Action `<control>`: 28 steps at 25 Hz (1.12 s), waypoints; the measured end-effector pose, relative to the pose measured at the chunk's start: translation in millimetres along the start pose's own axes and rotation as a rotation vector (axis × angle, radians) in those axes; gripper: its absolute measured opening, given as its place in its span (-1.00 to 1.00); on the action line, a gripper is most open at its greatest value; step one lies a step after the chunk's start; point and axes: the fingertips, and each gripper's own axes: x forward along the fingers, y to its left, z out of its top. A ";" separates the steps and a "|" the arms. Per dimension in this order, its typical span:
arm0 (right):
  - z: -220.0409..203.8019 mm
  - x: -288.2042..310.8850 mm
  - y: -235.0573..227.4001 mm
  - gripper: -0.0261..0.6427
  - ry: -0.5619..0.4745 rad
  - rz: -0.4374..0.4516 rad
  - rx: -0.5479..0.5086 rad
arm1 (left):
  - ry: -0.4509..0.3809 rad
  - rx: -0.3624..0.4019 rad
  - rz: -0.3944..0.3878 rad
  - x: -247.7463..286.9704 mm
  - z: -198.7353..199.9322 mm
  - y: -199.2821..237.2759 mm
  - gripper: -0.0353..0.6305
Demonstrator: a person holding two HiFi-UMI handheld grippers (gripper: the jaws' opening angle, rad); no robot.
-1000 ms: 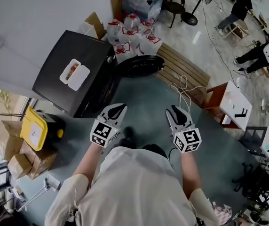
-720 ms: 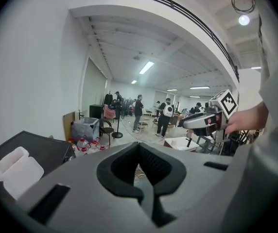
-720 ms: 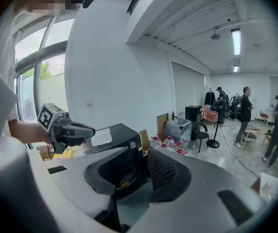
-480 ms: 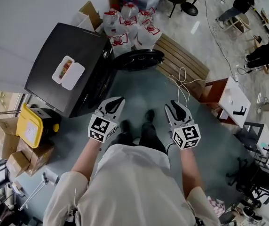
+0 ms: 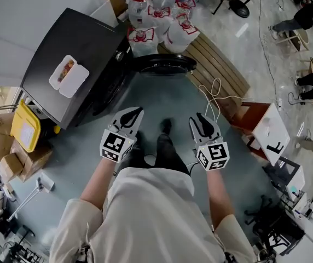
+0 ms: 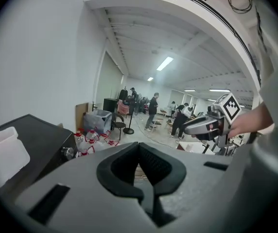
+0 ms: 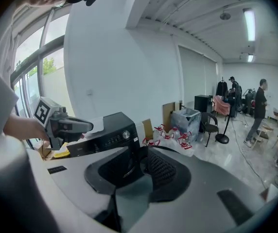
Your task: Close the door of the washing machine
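Black washing machine (image 5: 74, 64) sits upper left in the head view. Its round door (image 5: 164, 64) is swung wide open, reaching toward the slatted wooden bench (image 5: 216, 64). The left gripper (image 5: 138, 112) and right gripper (image 5: 198, 117) hover well short of it over the teal floor.

Probably best: set 1 gripper on the door's outer face near its free edge, then push flat and steady until the latch catches.

Water jugs (image 5: 159, 15) crowd just beyond the door, and a white cable (image 5: 216, 95) loops near the bench. Neither seems to block the swing.

Left gripper view: jaws a thin slit apart, nothing between. A white container (image 6: 5, 157) lies on the machine's top.

Right gripper view: jaws moderately wide, empty, the machine's front ahead.
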 end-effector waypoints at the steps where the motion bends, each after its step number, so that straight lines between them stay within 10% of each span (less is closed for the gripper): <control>1: -2.3 8.3 -9.4 -0.51 0.008 0.011 -0.002 | 0.005 -0.005 0.011 9.7 -1.9 2.8 -0.87; 28: -138.7 219.6 -204.6 -0.51 0.235 0.170 -0.192 | 0.151 -0.079 0.091 231.3 -146.3 27.0 -0.87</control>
